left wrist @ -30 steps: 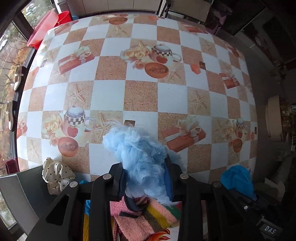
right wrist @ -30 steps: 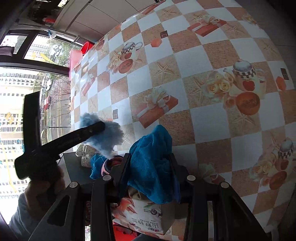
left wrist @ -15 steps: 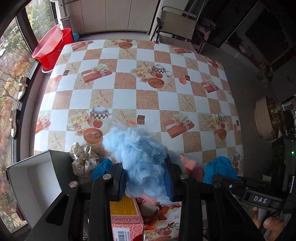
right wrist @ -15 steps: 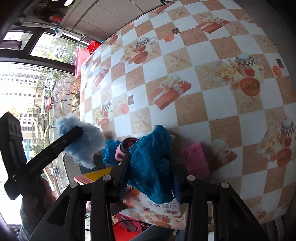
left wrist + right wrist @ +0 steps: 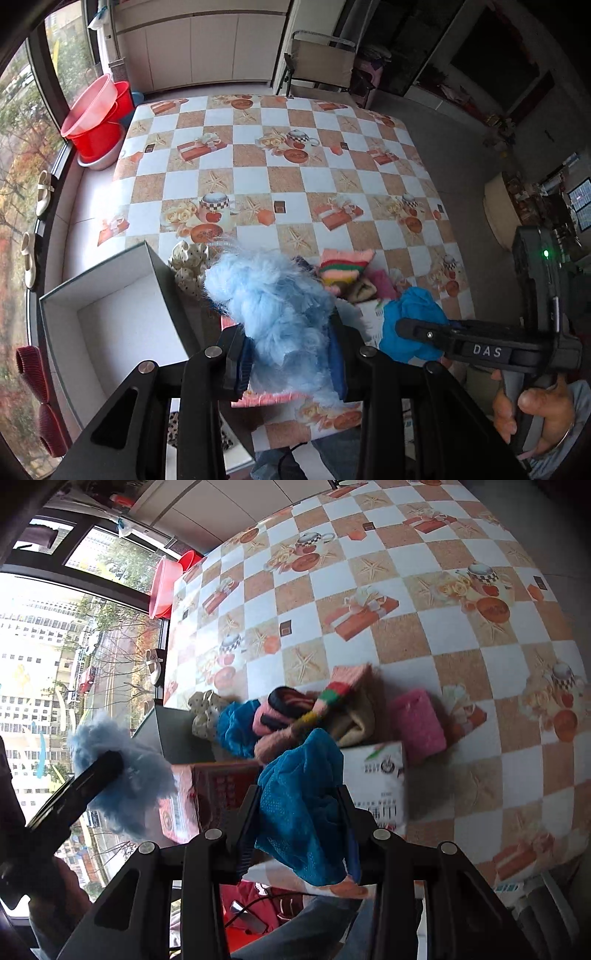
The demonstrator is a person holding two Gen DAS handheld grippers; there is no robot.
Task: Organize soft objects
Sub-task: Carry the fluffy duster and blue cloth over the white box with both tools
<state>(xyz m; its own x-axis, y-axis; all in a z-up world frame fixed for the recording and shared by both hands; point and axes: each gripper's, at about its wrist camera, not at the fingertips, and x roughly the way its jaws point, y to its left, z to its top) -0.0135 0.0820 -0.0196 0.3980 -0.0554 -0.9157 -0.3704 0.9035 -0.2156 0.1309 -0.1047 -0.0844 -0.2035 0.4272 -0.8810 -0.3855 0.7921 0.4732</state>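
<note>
Both grippers have risen and drawn back from the table since the earlier frames, so that far more of the checkered tablecloth [image 5: 280, 177] and the room beyond now shows. Left gripper [image 5: 291, 354] is clamped on a fluffy light-blue item [image 5: 269, 302], which bulges out above and ahead of the jaws and is lifted clear of the table. Right gripper [image 5: 297, 823] is clamped on a teal cloth [image 5: 303, 797], which hangs bunched between its jaws, also off the surface. Each load is the same as in the earlier frames.

Remaining soft objects lie in a heap at the near edge of the table: a cream polka-dot bow [image 5: 188, 262], a second blue cloth [image 5: 236, 727], a pink and black knitted piece [image 5: 280, 709], a striped multicolour knit [image 5: 343, 266], a beige cloth [image 5: 356, 720] and a pink pad [image 5: 417, 723], the pad just to the right of the heap. An open grey box with white interior [image 5: 110, 314] stands at the left near edge, with the bow touching or just beside its far corner. A red printed carton [image 5: 207, 794] and a white printed carton [image 5: 380, 782] sit below the grippers, at the near side of the heap. A hand [image 5: 535, 410] grips the right tool's handle.
</note>
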